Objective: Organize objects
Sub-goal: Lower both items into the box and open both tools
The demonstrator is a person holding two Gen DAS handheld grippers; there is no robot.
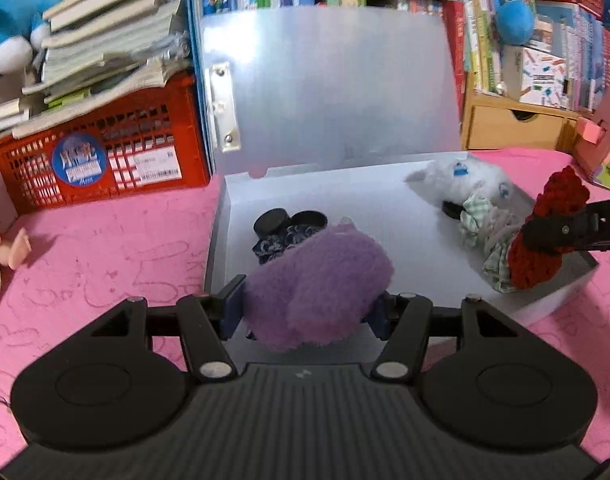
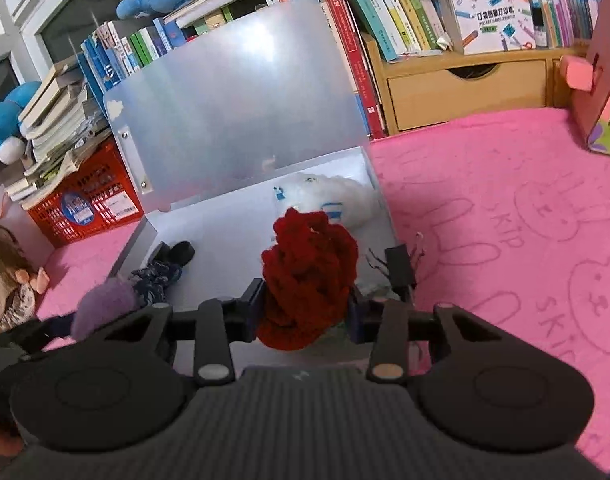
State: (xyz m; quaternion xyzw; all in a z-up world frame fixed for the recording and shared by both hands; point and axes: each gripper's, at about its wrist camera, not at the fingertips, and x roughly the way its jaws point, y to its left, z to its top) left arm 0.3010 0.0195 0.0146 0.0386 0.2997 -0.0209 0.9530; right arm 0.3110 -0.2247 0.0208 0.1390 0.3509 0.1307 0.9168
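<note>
Pink cloth covers the counter (image 2: 505,208), where a grey box (image 1: 385,208) lies open near the back edge. Left hand-held gripper (image 1: 305,312) clamps a purple plush (image 1: 317,284) over the box's front-left corner; right hand-held gripper (image 2: 305,308) grips a red knit piece (image 2: 309,272) over its right side. Dark items beyond the plush stay unclear.
</note>
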